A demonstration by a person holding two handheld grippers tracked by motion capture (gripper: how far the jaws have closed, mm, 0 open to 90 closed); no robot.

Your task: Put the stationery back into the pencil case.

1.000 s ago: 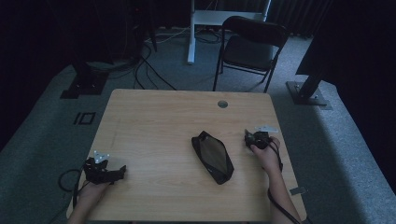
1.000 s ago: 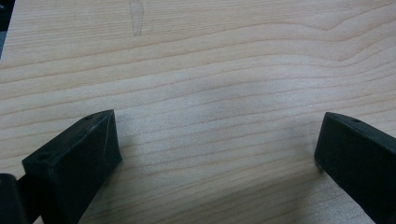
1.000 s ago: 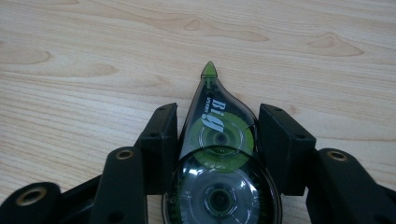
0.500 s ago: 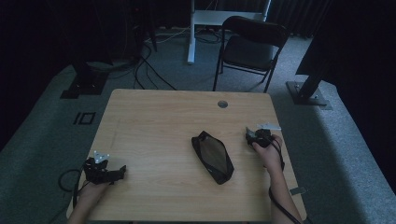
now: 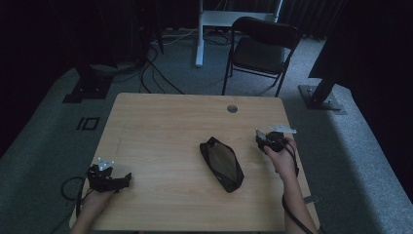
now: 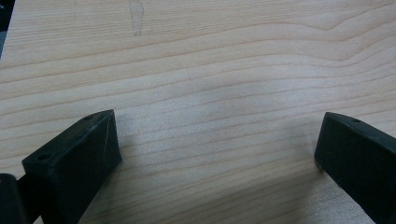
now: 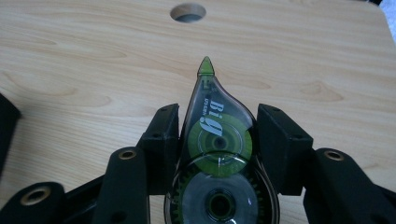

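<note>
Looking down on the table [image 5: 160, 126], most of the wood lies bare, with a cable hole [image 5: 232, 108] near the far edge and a chair [image 5: 260, 46] beyond it. A black pouch [image 5: 221, 163] lies flat near the middle, slanted, and from here I cannot tell whether its zip is open. The right gripper [image 5: 263, 140] sits just right of the pouch, apart from it, its jaws clamped on the sides of a correction tape [image 7: 215, 154], green nose pointing at the hole. The left gripper [image 5: 124, 180] rests by the near left corner, well away, jaws spread wide over bare wood. My guess is the tape is bound for the pouch: picked up, yes, but the carrying over and tucking in remain.
</note>
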